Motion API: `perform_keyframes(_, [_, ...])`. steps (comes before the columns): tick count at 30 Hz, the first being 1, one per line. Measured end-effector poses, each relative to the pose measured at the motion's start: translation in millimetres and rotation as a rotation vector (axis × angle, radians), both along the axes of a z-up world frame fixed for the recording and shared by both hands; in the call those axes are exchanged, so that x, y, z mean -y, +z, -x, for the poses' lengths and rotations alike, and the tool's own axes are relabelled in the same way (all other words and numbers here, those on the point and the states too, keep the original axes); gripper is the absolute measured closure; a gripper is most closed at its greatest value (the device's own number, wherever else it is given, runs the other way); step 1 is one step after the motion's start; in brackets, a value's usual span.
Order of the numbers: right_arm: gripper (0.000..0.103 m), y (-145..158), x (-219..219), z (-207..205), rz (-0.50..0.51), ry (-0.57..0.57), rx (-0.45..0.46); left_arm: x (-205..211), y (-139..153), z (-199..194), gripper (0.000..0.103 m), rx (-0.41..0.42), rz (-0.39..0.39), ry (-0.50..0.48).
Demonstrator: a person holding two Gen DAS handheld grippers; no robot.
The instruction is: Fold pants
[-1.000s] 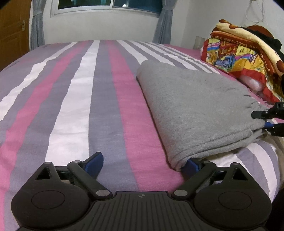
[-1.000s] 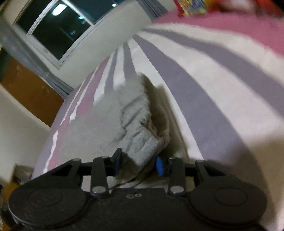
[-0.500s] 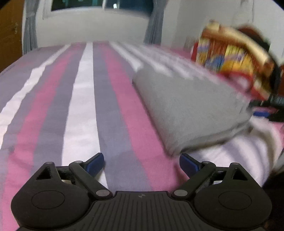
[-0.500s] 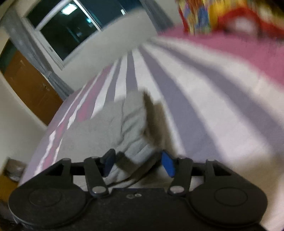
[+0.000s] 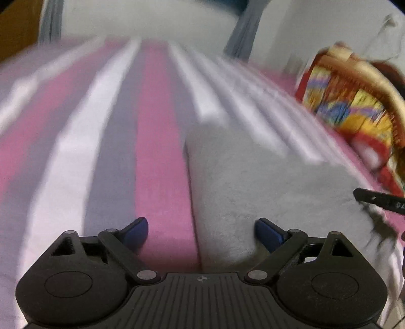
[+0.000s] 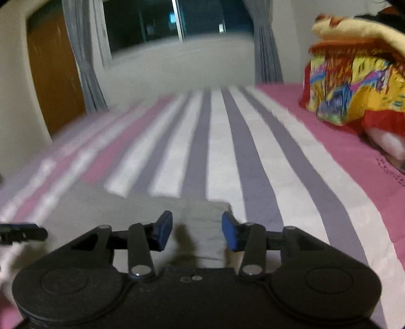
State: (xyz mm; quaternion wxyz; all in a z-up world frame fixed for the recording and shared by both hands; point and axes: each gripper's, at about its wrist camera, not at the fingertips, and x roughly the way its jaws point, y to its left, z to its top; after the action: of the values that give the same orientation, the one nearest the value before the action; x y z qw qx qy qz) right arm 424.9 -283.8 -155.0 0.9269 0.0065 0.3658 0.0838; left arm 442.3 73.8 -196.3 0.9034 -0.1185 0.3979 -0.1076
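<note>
The bed [image 6: 222, 157] fills both views, covered in a sheet striped lengthwise in pink, white and grey-purple, with a broad pink band along its right side. Beyond its far edge a pale wall rises to a dark window [image 6: 177, 22] flanked by grey curtains [image 6: 81, 58], and a brown wooden door [image 6: 53, 76] stands at the left. A heap of bright red, yellow and blue bedding [image 6: 354, 83] sits on the right side of the bed.

The grey pants [image 5: 265, 182] lie folded into a thick rectangle on the sheet, on the near right part of the bed, with one long edge running along a pink stripe. The left gripper [image 5: 202, 231] is spread wide with nothing between its blue pads, straddling that long edge close to the cloth; blur makes contact hard to judge. The right gripper [image 6: 197, 231] is also parted and empty, just above the pants' near right end, whose corner [image 6: 215, 210] shows between its fingers. Each wrist view catches the tip of the other gripper at its edge.
</note>
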Motion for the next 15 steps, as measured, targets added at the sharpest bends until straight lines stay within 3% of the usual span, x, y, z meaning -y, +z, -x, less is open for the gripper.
perform_keyframes(3, [0.058, -1.6, 5.0, -5.9, -0.019, 0.03, -0.017, 0.0, 10.5, -0.7, 0.01, 0.045, -0.021, -0.023])
perform_keyframes(5, [0.06, 13.8, 6.3, 1.0, -0.031, 0.042, 0.055, -1.5, 21.8, -1.9, 0.01, 0.109, -0.015, -0.035])
perform_keyframes(8, [0.057, 33.5, 3.5, -3.0, -0.078, 0.057, 0.116, 6.4, 30.8, -23.7, 0.01, 0.129, -0.039, -0.056])
perform_keyframes(11, [0.054, 25.3, -10.1, -21.3, -0.029, 0.08, 0.063, 20.2, 28.8, -53.4, 0.01, 0.104, -0.086, -0.059])
perform_keyframes(13, [0.05, 3.1, -21.0, -36.1, 0.07, 0.088, -0.022, 30.8, 16.6, -76.5, 0.009, 0.013, -0.143, -0.066])
perform_keyframes(15, [0.048, -7.0, -21.4, -38.2, 0.1, 0.087, -0.023, 40.0, 10.0, -82.9, 0.005, 0.003, -0.174, -0.072])
